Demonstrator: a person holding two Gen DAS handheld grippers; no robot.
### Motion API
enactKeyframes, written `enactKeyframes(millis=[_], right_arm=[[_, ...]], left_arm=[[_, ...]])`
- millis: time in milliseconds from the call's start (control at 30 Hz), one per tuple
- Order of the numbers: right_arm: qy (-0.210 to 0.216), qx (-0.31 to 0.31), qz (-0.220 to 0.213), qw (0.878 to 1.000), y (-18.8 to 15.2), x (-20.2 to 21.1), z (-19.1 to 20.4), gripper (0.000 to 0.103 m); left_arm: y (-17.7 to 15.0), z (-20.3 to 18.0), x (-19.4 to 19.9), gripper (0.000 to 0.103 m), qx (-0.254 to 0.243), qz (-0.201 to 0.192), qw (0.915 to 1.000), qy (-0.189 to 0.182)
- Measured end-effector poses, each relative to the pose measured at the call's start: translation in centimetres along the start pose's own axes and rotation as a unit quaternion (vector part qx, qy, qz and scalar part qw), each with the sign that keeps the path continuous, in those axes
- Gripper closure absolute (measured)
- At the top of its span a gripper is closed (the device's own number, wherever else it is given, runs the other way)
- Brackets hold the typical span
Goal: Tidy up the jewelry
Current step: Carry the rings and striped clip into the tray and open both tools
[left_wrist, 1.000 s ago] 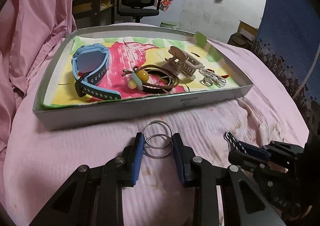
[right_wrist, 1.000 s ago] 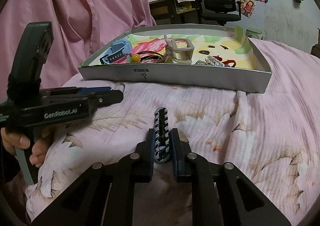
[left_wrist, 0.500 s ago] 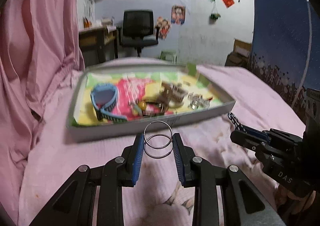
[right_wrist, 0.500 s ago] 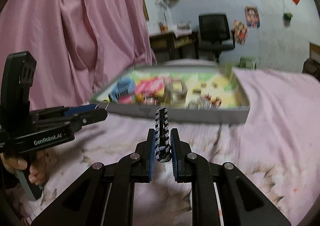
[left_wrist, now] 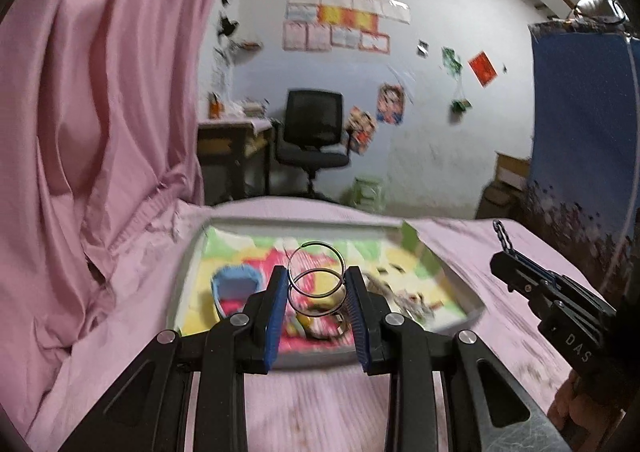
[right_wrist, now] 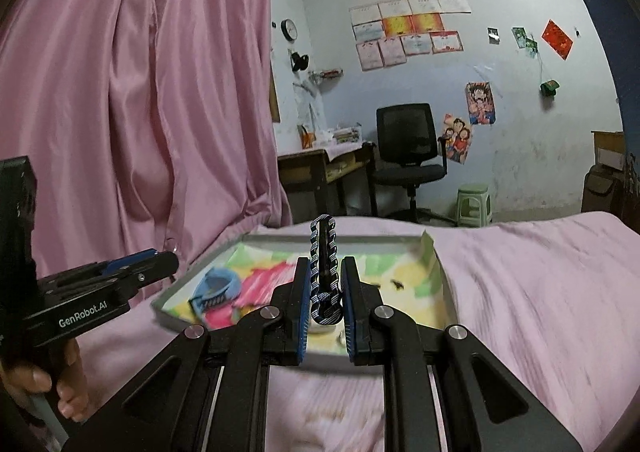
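Steel rings [left_wrist: 316, 278] sit clenched in our left gripper [left_wrist: 317, 298], a striped band [right_wrist: 324, 280] in our right gripper [right_wrist: 325, 292], near the tray [left_wrist: 460, 284].

Two linked silver rings [left_wrist: 316, 279]; upright striped clip [right_wrist: 325, 279].

Room lighting is dim, cool and even, with no hard shadows or glare in either view. Motion blur smears the tray [left_wrist: 460, 294] and pink bedspread [right_wrist: 540, 292], worse in the left wrist view, while each gripper's own fingers stay sharp. Fisheye distortion bends the pink curtain [left_wrist: 100, 112] and blackens the corners.
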State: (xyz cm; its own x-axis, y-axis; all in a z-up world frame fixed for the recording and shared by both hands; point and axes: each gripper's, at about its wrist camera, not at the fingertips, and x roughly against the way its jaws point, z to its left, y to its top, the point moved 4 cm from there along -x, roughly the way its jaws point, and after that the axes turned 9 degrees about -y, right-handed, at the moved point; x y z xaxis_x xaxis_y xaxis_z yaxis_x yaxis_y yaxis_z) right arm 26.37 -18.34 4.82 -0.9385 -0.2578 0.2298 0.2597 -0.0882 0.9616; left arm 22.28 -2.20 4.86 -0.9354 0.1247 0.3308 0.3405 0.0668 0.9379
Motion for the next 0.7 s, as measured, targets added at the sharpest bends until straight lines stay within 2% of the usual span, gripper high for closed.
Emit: enactKeyframes(millis=[100,200,467,700], right_arm=[[-0.002,0.006,-0.008,1.0,0.4,-1.3,0.0,0.09],[-0.005,0.007,-0.009,1.0,0.4,-2.7,-0.1,0.09],[-0.01,0.005,0.012,1.0,-0.3,-6.5,0.0,0.09],[-0.014,0.004,0.034,0.999,-1.1,-8.1,-0.2,0.09]], left_arm=[[0.5,0.1,-1.0,0.075,-0.008,-0.015,0.9997,0.016],[0.7,0.6,-2.9,0.075,-0.006,-0.013,0.9996,0.025],[0.9,2.2,-7.9,0.075,0.035,0.018,0.9987,0.032],[-0.2,2.2,-11.2,0.075,0.042,0.064,0.9967,0.027]])
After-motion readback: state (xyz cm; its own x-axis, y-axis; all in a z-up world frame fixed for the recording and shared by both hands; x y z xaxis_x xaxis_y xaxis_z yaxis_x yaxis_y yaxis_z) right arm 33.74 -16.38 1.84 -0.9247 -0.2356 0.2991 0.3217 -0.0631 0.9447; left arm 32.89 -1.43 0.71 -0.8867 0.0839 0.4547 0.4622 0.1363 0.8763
